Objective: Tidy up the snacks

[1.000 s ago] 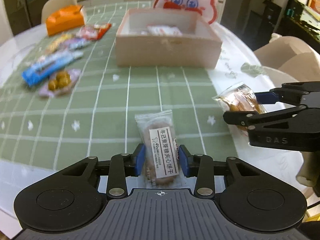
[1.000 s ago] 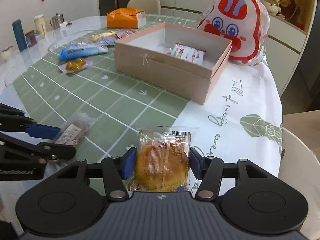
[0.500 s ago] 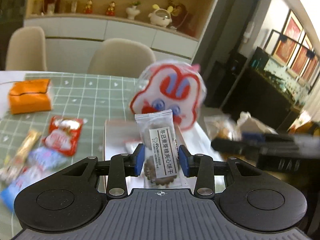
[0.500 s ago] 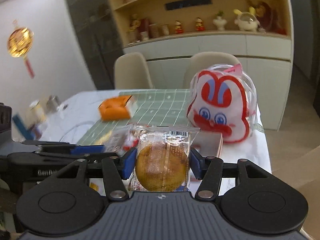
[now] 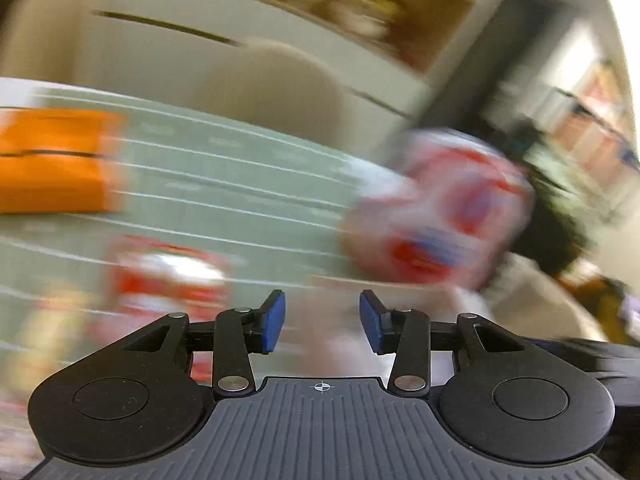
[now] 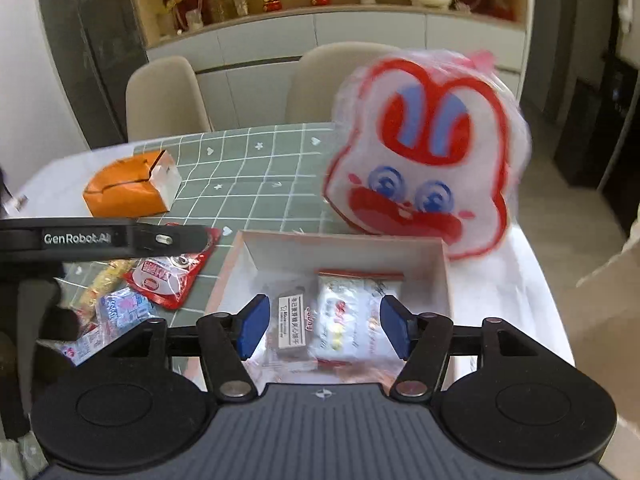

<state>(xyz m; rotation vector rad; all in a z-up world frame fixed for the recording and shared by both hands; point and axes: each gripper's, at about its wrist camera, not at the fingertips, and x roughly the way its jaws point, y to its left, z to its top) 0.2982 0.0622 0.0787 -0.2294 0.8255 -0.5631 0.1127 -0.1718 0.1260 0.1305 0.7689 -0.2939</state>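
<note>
Right gripper [image 6: 320,326] was opening, nothing between its pads! The biscuit packet [image 6: 291,322] lay in the box [image 6: 447,276] near its left wall, long axis toward the far wall. Left gripper [image 5: 322,322], blurred, was opening too, empty.

Green white-gridded tablecloth [image 6: 256,184], orange box [image 6: 124,192], red-and-white rabbit bag [image 6: 424,160].
</note>
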